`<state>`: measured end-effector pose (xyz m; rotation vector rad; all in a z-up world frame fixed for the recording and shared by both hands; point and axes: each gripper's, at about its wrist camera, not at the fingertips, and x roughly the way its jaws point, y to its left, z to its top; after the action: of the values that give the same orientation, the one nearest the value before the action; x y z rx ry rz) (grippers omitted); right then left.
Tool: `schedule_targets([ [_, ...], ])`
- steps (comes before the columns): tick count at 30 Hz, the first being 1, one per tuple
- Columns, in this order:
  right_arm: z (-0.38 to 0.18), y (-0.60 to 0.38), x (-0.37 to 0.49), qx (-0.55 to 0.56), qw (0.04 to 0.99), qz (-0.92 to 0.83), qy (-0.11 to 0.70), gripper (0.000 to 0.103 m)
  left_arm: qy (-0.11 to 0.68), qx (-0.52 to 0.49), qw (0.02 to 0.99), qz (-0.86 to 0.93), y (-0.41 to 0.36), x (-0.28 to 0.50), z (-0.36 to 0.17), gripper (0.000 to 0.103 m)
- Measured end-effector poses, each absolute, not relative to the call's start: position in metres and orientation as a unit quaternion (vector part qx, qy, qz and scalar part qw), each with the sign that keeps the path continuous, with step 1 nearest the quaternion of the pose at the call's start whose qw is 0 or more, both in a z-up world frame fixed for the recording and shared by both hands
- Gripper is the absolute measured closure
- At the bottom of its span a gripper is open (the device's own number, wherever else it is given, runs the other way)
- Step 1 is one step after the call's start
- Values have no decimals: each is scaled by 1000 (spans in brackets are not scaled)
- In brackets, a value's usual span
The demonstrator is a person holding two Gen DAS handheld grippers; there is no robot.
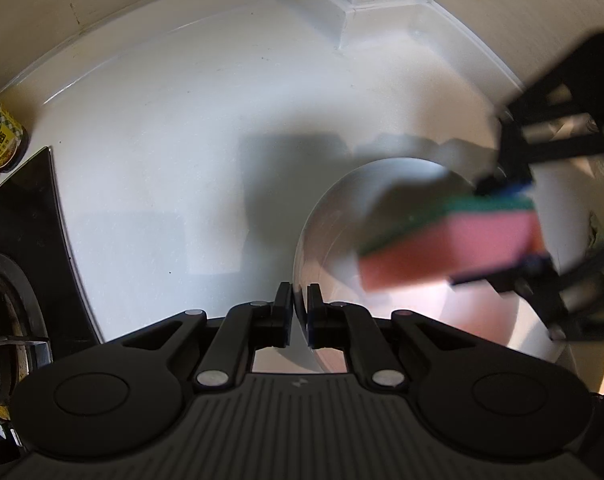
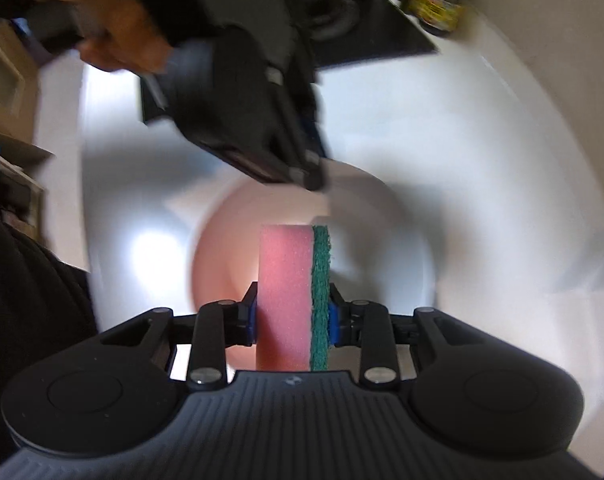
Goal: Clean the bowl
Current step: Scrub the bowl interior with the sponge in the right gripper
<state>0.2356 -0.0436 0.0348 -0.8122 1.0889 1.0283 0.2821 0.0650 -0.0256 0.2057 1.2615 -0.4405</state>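
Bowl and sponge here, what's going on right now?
A person is cleaning a bowl on a white counter beside the stove. The left gripper is shut on the bowl's rim, steadying it. The right gripper is shut on a pink sponge with a green scouring side, held over the inside of the bowl. Blur hides whether the sponge touches it.
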Motion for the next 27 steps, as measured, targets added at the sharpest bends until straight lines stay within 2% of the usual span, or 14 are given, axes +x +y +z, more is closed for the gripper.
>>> schedule_targets([
  [5, 31, -40, 241, -306, 685, 460, 475, 75, 584, 97, 779, -204, 66, 282, -26, 99],
  [11, 37, -44, 224, -328, 637, 496, 490, 76, 582, 100, 780, -205, 66, 281, -26, 99],
  [14, 40, -51, 233, -349, 659, 458, 484, 76, 582, 105, 780, -204, 62, 281, -28, 99],
  [18, 35, -47, 245, -317, 690, 444, 476, 76, 583, 108, 779, -204, 60, 281, -30, 99],
  [24, 37, -40, 223, -312, 645, 495, 491, 76, 583, 105, 779, -206, 63, 281, -32, 99],
  [27, 39, -49, 222, -346, 640, 476, 494, 76, 582, 106, 779, -207, 62, 279, -32, 99],
])
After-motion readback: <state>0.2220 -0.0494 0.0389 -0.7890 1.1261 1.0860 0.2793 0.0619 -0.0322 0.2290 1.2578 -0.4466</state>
